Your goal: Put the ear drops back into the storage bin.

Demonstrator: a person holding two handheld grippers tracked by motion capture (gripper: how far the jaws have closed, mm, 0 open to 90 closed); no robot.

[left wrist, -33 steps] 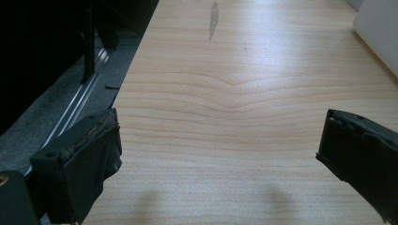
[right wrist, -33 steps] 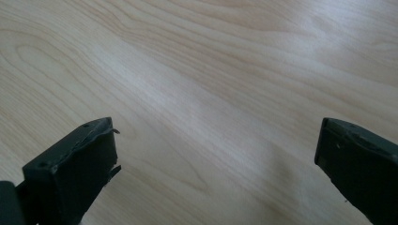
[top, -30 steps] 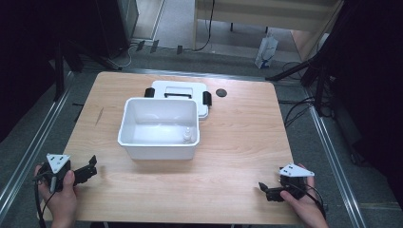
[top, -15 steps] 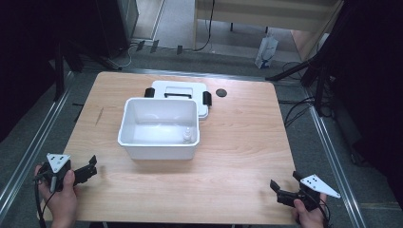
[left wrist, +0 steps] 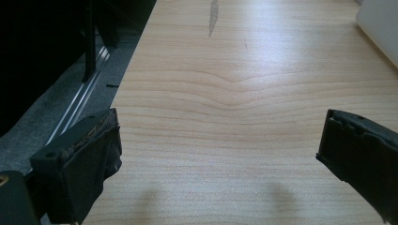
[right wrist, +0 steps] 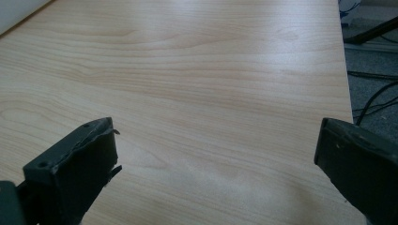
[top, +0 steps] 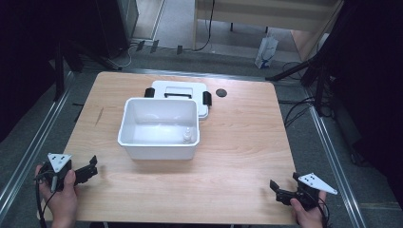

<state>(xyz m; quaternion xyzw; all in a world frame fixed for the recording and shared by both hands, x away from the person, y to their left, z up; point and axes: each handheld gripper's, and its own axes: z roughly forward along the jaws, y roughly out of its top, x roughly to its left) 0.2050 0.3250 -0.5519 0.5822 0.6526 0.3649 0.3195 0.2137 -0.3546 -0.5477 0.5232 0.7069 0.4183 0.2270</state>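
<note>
Wooden table (top: 237,142): both tongs, left gripper (top: 90,167) and right gripper (top: 285,190), gape wide, empty; best approach white bin (top: 159,128) at 12 o'clock squarely.

High view: fixed overhead, faced fwd/down on whole table (top: 237,142). Gripper views: rode low, close to tabletop, looked along own jaws. All shared wood surface.

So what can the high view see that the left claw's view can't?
Seen from the high view alone: the lid behind the white bin, a small bottle inside the bin, a black disc, and the right claw. Seen from the left gripper view alone: the left claw close up, jaws wide apart, nothing between them. Both show the wooden table and some of the bin.
</note>
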